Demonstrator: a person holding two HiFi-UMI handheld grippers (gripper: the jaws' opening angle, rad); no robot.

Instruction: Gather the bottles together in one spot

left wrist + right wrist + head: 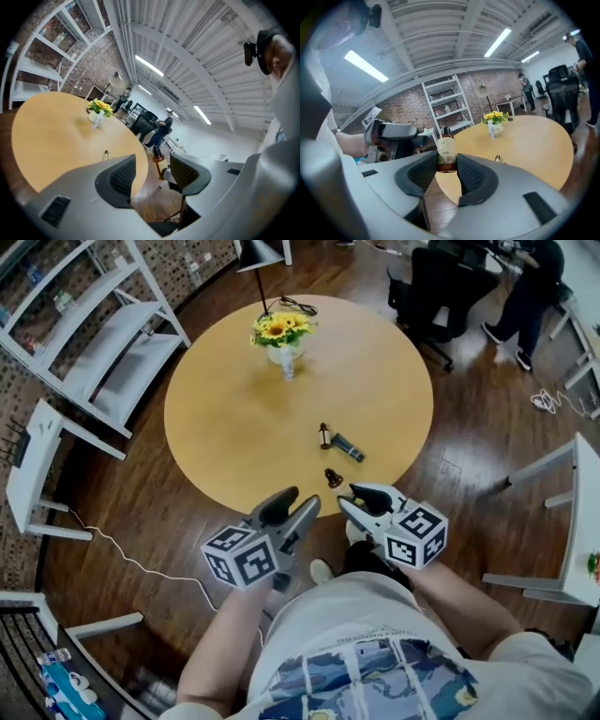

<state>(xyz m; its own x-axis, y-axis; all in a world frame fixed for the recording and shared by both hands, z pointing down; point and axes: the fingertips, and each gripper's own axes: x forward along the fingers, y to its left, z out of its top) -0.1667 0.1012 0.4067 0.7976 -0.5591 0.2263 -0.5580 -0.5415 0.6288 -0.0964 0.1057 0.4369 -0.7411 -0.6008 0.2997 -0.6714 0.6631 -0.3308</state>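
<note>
**Kid:** Bottles (pixel 347 447) go in one spot. Where's this one?

**Friend:** The small brown bottle with a dark cap (pixel 446 152) is pinched upright in the right claw (pixel 446 164), near the round yellow table (pixel 234 418), ready to carry. The left claw (pixel 153 161) is spread, empty.

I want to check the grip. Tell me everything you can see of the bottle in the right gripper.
The bottle is small, amber-brown and glassy-looking, with a dark cap and a pale label whose print is too small to read. It stands upright between the right gripper's jaws. Their dark ribbed pads press its lower body on both sides, with the cap and shoulders standing above them. Nothing else touches it.
</note>
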